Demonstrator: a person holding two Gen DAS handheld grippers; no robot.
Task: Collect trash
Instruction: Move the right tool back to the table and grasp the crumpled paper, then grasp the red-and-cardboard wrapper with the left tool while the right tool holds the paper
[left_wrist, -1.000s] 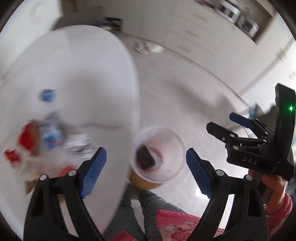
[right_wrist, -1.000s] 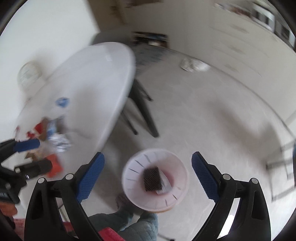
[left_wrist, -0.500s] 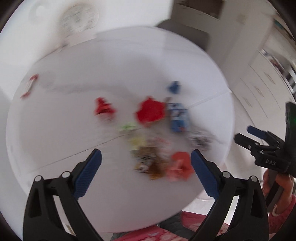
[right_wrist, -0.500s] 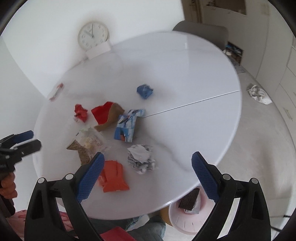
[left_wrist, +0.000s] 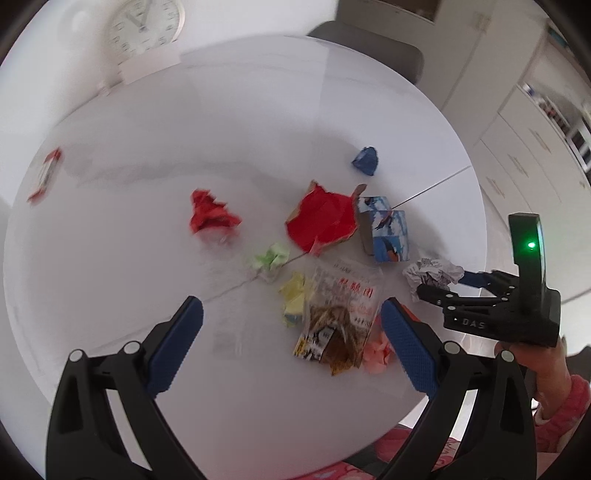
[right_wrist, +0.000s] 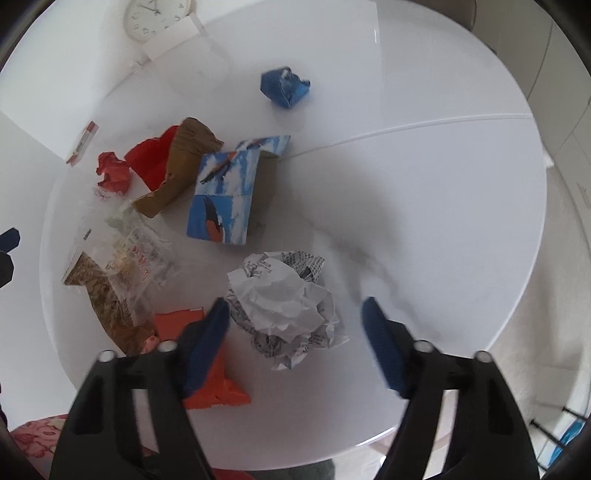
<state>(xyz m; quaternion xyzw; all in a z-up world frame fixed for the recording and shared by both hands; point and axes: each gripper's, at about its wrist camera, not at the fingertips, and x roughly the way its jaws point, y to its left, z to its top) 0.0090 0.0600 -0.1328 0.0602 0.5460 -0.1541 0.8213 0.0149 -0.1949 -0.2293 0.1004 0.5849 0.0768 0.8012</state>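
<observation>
Right wrist view looks down on a round, glossy white bench (right_wrist: 424, 184) strewn with trash. Low in the centre of the frame sits a crumpled ball of white printed paper (right_wrist: 286, 306), all sharp creases and grey newsprint patches, between the blue ribbed pads of the right tool (right_wrist: 295, 343). Its jaws are closing around the ball, and the pads do not yet press on it. Under the left pad lies a folded orange paper (right_wrist: 218, 387). Above the ball stands a small cardboard box with blue sky-and-bird print (right_wrist: 225, 195), one end open. Left of it is torn brown card with a red lining (right_wrist: 173, 166), then a red paper wad (right_wrist: 112, 173). A blue crumpled wad (right_wrist: 284, 86) lies alone toward the top. At the left edge a clear plastic snack bag (right_wrist: 118, 280) shows red print and brown contents.

Left wrist view has the left tool (left_wrist: 291, 339) spread wide over the bench with nothing in it, its pads either side of the same snack bag at lower centre. A yellow paper scrap (left_wrist: 293, 297), a pale green one (left_wrist: 271, 258) and a pink one (left_wrist: 376, 354) lie close by. A hand (left_wrist: 543, 373) in a pink sleeve grips the right tool at the right edge.
</observation>
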